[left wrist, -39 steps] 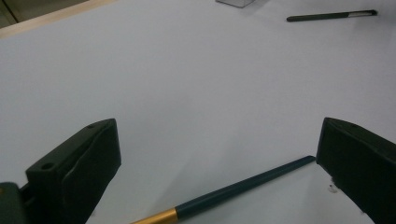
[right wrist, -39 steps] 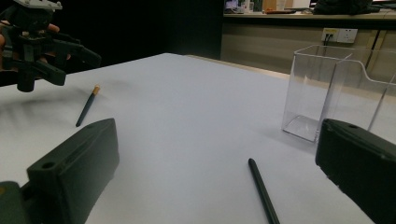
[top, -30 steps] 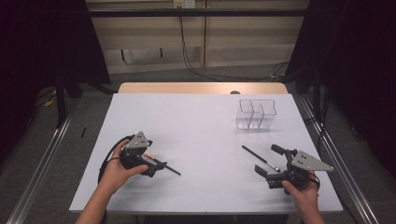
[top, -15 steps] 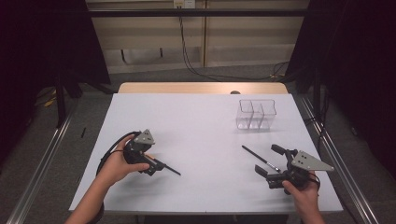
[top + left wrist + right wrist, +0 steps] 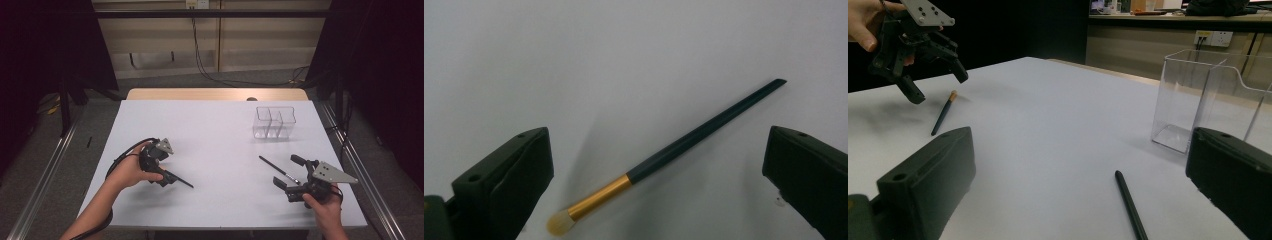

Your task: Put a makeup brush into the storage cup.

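A dark-handled brush (image 5: 694,137) with a gold ferrule and pale bristles lies flat on the white table (image 5: 210,130). My left gripper (image 5: 657,137) hangs open just above it, one jaw on each side and neither touching it. From above, that brush (image 5: 181,181) sticks out to the right from under the left gripper (image 5: 161,175). A second, thin black brush (image 5: 277,168) lies at the front right. My right gripper (image 5: 289,171) is open low around its near end. The black handle (image 5: 1130,205) runs between the jaws.
A clear box with two compartments (image 5: 272,122) stands at the back right, close ahead of the right gripper (image 5: 1198,100). Past the table's far white edge is a wooden strip (image 5: 215,94). Metal rails run along both sides of the table.
My left hand has shifted slightly up and right and tipped the gripper down over the gold-ferrule brush. Both brushes and the right gripper stayed in place.
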Demonstrator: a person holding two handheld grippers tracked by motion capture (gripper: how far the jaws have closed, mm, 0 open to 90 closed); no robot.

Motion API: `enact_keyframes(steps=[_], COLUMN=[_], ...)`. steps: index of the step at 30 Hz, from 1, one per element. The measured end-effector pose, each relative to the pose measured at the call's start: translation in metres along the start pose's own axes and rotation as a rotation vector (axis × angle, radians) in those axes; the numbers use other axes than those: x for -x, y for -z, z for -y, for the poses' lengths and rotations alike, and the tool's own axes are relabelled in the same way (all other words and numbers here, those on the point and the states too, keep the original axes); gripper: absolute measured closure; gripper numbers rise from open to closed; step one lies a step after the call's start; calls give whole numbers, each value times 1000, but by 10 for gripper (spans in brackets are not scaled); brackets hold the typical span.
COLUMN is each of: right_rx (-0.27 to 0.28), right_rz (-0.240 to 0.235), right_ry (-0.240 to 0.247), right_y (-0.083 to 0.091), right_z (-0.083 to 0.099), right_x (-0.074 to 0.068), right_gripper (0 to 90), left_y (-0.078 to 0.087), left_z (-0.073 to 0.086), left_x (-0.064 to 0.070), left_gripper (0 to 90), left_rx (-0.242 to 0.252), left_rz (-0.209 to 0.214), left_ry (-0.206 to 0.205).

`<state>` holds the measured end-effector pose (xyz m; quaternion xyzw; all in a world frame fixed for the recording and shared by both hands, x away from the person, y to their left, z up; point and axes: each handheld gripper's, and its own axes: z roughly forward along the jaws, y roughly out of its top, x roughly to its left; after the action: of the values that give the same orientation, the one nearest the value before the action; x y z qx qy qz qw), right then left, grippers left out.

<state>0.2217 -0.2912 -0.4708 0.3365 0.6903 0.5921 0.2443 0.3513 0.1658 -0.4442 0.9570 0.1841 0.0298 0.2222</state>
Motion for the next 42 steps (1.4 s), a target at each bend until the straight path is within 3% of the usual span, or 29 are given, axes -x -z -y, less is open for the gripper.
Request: enact_keyframes(steps=[10, 12, 17, 23, 29, 31, 38, 42], right_rx=[1, 3, 5, 7, 7, 6, 6, 6], right_rz=[2, 0, 1, 4, 3, 4, 4, 5], right_ry=[-4, -5, -15, -16, -13, -13, -13, -12], right_y=[0, 0, 1, 1, 1, 1, 1, 2], right_z=[0, 0, 0, -1, 0, 0, 0, 0], right_x=[0, 0, 0, 0, 0, 1, 0, 1], right_gripper=[0, 0, 0, 0, 0, 0, 0, 0], left_y=[-8, -9, -7, -6, -8, -7, -9, -8], left_z=[-2, -2, -5, -7, -9, -9, -16, -16], left_x=[-1, -1, -3, -7, -5, -4, 1, 1], left_gripper=[5, 54, 185, 283, 417, 547, 645, 779], left_rx=[-147, -165, -180, -192, -225, -230, -289, -304], left_rz=[-4, -2, 1, -1, 46, 67, 74, 94], left_ry=[-81, -111, -127, -127, -147, -124, -99, -91])
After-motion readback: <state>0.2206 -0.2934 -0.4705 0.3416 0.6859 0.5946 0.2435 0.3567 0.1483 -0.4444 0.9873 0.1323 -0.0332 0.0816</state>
